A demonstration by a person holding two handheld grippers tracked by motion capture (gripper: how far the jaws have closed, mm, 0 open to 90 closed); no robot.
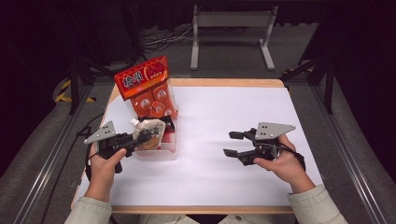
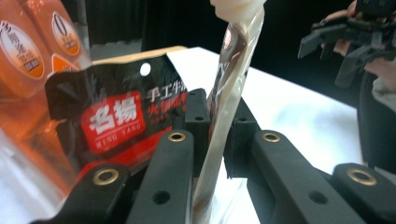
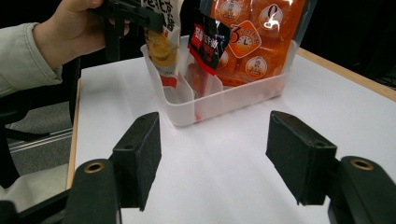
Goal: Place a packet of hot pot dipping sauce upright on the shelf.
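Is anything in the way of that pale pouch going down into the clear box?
Nothing visible does. The left gripper holds the pale spouted pouch over the near compartment of the clear plastic bin; the black-and-red packet stands beside it.

High view looks down from above; gripper views sit low; all 3 share the clear bin [image 1: 159, 151].

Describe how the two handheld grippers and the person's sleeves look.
Both the left gripper and the right gripper are black, with two jaws ending in blocky black pads. The jaw arms carry brass-coloured rivets, seen in the gripper views. A grey three-cornered plate dotted with small holes sits on top of each. A dark cable trails from each one. The sleeves are pale grey-green, with cuffs at the wrists.
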